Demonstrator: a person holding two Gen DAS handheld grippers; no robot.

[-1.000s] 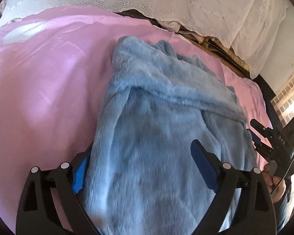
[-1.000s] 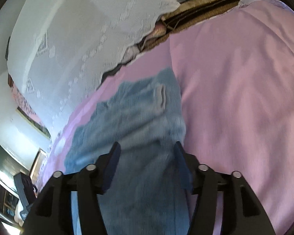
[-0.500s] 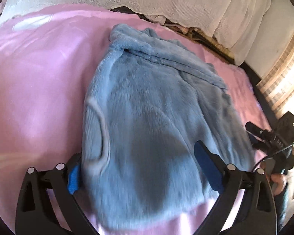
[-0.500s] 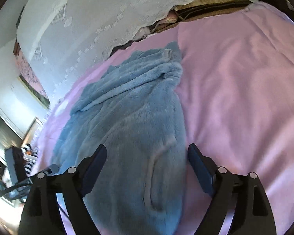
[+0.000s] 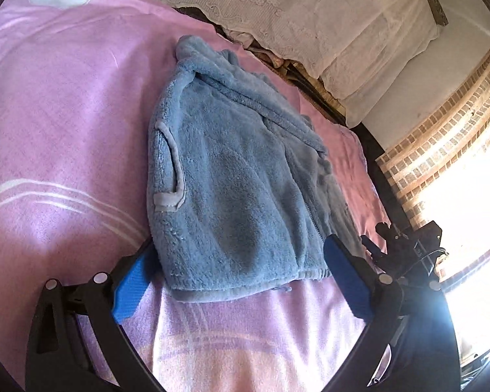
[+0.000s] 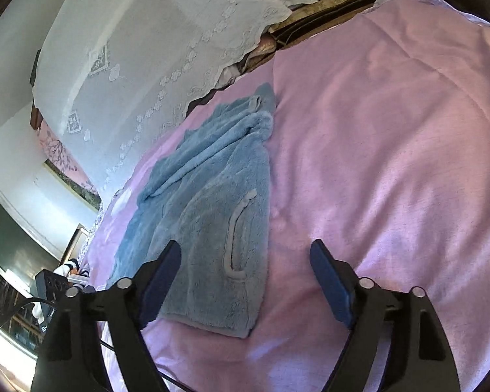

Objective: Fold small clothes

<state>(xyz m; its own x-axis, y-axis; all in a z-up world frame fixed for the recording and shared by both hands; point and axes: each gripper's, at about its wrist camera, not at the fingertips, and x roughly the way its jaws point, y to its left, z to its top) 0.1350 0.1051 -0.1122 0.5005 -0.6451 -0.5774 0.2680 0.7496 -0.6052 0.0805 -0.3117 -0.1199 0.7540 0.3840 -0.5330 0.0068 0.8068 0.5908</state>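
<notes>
Both claws clear of garment on bed.

Left claw (image 5: 238, 276) stands wide open, empty; right claw (image 6: 245, 274) is closing, nothing gripped. Beyond them, blue fleece jacket (image 5: 232, 176) lies flat on pink bedspread (image 5: 58, 124), hood toward the far edge by the lace cover (image 5: 310, 9).

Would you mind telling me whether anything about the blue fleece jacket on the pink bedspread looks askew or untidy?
Mostly tidy: the blue fleece jacket lies flat on the pink bedspread. Its top end is bunched in rumpled folds, not smoothed.
</notes>
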